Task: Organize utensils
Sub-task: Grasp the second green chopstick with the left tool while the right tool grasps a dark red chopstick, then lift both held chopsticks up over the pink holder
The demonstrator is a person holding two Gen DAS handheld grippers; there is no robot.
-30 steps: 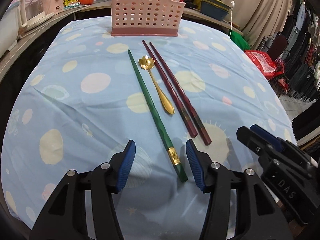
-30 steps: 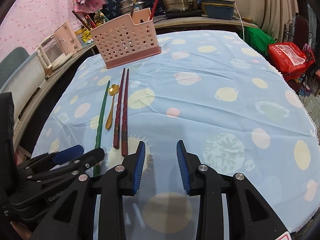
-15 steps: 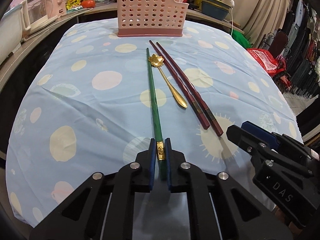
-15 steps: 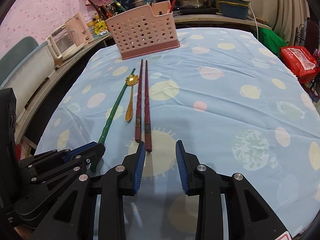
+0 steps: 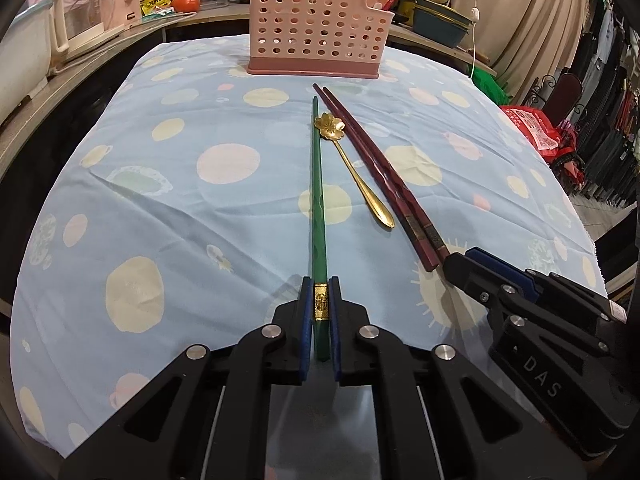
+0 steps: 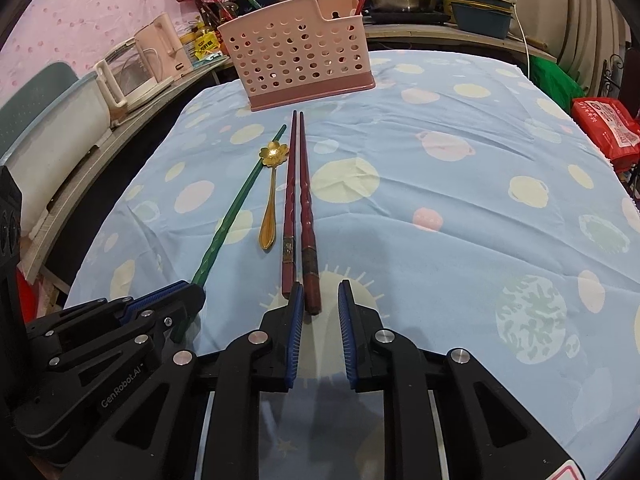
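Observation:
My left gripper is shut on the near end of a green chopstick, which points toward a pink perforated utensil basket at the table's far side. A gold flower-headed spoon and two dark red chopsticks lie to its right. My right gripper is open, its jaws on either side of the near end of one red chopstick; the other red chopstick lies just left of it. The basket and spoon also show there.
The table wears a light blue cloth with pastel dots. A counter behind holds a kettle, pots and bottles. A red bag sits past the right table edge. The left gripper body sits close beside my right gripper.
My left gripper closed on the green chopstick's near end. My right gripper moved forward and left until its jaws reached the red chopstick's end. The basket looks nearer in both views.

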